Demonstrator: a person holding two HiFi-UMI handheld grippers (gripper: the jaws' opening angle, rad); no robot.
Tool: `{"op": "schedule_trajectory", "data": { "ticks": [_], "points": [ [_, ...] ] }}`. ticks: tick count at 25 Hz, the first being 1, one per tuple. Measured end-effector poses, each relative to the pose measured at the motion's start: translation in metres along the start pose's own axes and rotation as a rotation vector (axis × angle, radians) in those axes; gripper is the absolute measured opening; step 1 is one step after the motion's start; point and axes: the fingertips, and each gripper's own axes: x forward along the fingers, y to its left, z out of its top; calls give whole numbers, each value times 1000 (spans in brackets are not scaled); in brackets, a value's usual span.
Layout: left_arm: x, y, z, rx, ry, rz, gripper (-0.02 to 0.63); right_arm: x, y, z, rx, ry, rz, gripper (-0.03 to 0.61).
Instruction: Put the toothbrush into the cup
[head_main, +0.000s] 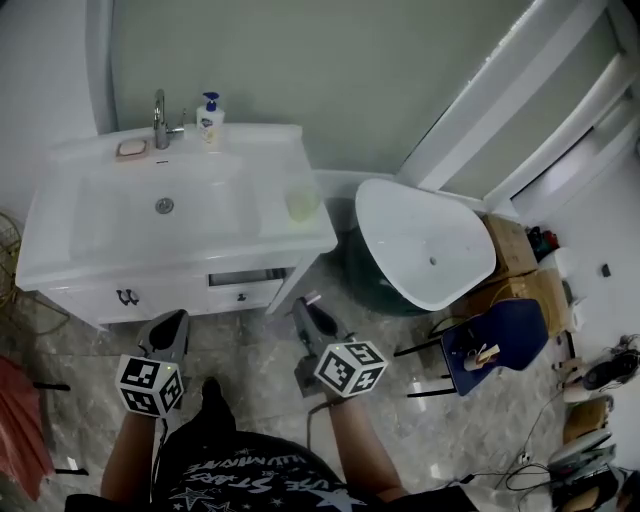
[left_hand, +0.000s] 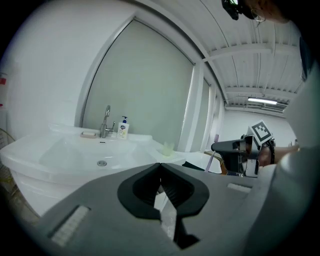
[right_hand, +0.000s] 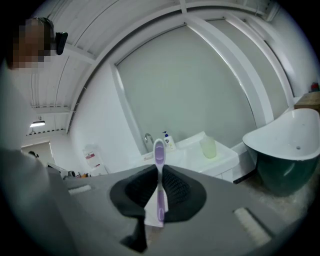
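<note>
Two grippers face the sink (head_main: 95, 215): the right gripper (right_hand: 159, 167) clamps a purple toothbrush (right_hand: 159, 181), the left gripper (left_hand: 161, 167) is pinched together, empty. Print on the soap bottle (head_main: 210, 121) seems blue, too blurred to read.

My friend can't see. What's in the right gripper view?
The right claw is shut on a purple toothbrush, standing upright. Behind it, a pale green cup sits on a white sink counter; a bathtub is at right.
</note>
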Motion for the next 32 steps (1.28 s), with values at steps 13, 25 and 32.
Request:
{"op": "schedule_trajectory", "data": {
  "ticks": [13,25,32],
  "points": [
    [77,70,51,14,-3,-73,9,88,-5,47,-17,-37,-66,34],
    [135,54,76,33,3,-93,9,115,-62,99,-25,-86,-74,34],
    [199,32,106,45,-20,-66,9,147,-116,154,-45,-108,-9,34]
  ]
}}
